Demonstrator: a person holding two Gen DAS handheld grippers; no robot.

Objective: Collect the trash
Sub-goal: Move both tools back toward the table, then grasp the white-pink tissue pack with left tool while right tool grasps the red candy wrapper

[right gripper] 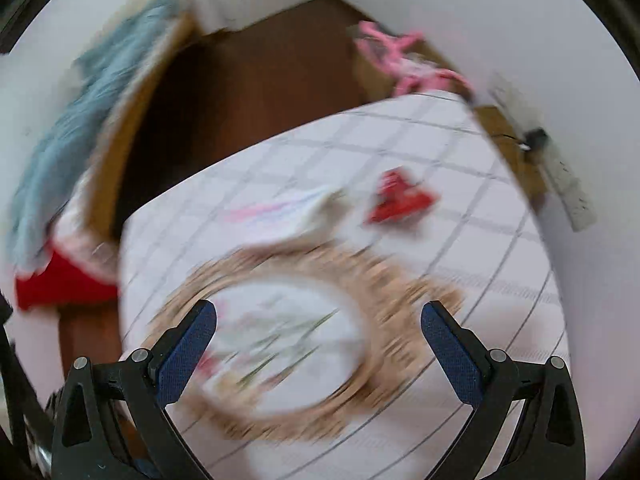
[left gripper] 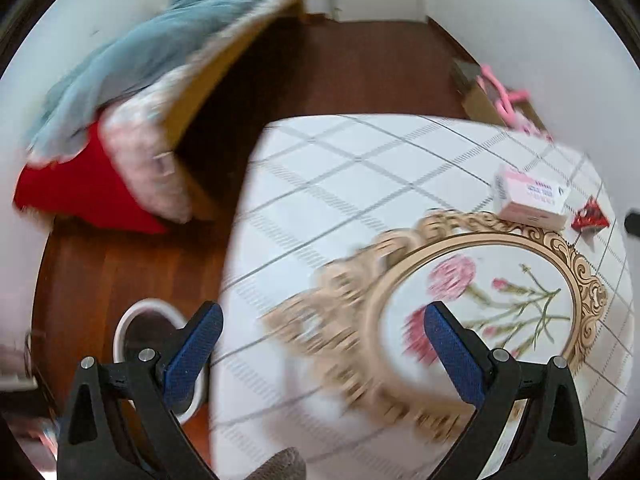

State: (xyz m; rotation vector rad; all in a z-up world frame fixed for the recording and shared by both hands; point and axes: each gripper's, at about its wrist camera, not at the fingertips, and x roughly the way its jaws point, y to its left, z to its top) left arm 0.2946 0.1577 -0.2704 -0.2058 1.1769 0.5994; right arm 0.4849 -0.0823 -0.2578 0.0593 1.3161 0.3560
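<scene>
From the left wrist camera, the left gripper (left gripper: 322,328) hangs above the table (left gripper: 320,184) with its two blue-padded fingers (left gripper: 192,356) spread wide and nothing between them. The table wears a white cloth with a grey grid. A round tray (left gripper: 452,236) with an ornate gold rim and painted pink flowers lies on the near half of the table, partly blurred, under the gripper. Just past the tray's far rim, toward the table's right edge, sits a small pink and white box (left gripper: 530,196), touching or nearly touching the rim. Right of the box, close to the right edge, lies a crumpled red wrapper (left gripper: 590,216). Off the table's left edge, on the dark wooden floor, stands a white bin (left gripper: 132,320), partly hidden behind the gripper's left finger. Farther left lies a heap of blue, pink and red bedding (left gripper: 120,100).

From the right wrist camera, heavily blurred, the right gripper (right gripper: 318,330) is also spread wide, holding nothing, above the gold-rimmed tray (right gripper: 400,280). The pink and white box (right gripper: 280,216) lies just beyond the tray's far rim, and the red wrapper (right gripper: 398,198) sits to its right, apart from it, in the far half of the table (right gripper: 480,280). A white power strip (right gripper: 568,188) lies beyond the table's right edge, and the bedding (right gripper: 72,140) shows at the left.
</scene>
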